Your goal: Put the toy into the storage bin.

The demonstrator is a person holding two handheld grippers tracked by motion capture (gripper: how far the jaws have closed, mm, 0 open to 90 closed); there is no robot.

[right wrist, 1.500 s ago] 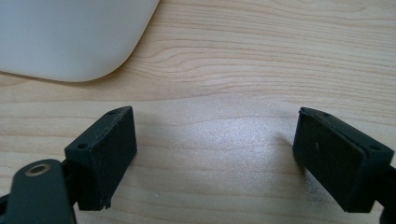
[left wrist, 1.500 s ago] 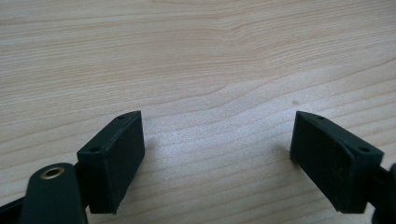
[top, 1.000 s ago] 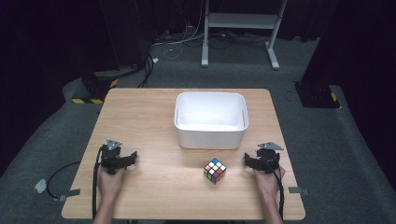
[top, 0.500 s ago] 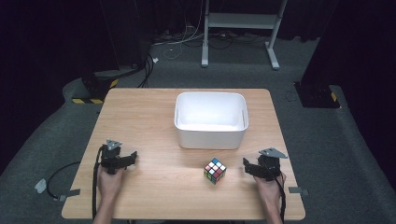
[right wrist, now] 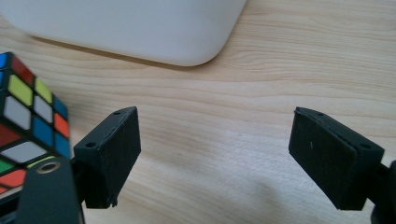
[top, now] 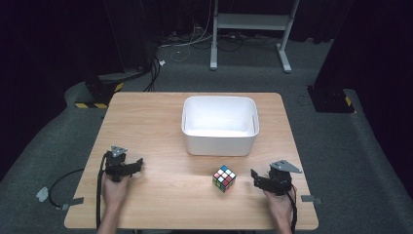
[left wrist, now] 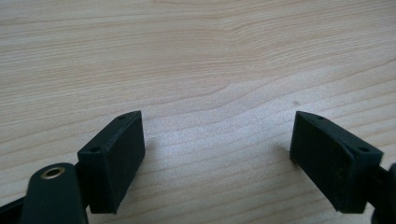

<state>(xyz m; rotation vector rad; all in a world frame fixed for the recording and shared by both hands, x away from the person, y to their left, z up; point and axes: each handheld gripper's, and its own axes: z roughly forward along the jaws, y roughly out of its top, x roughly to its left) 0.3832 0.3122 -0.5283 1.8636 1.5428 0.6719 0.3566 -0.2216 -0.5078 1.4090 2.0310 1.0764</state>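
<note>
In the high view, the right gripper [top: 257,178] is seen in the lower right of the frame, held by a hand [top: 280,207] that enters from the bottom edge. Its jaws are spread wide and nothing is gripped between them. The puzzle cube [top: 224,178] is found just left of it, in the lower middle of the frame, resting on the wooden table [top: 156,122]; cube and gripper are near each other but are not seen to touch. In the right gripper view, the cube [right wrist: 30,126] is shown at the left edge, outside the left jaw, while only bare wood is seen in the gap of the right gripper [right wrist: 212,154].

The white tub [top: 219,124] is placed in the middle of the high view, above the cube and apart from it; its rounded corner [right wrist: 140,28] is seen along the top of the right gripper view.

The left gripper [top: 136,165] is held low in the lower left of the high view, well apart from the cube. In the left gripper view, its jaws [left wrist: 215,156] are likewise held wide apart, with only table grain between them.
</note>
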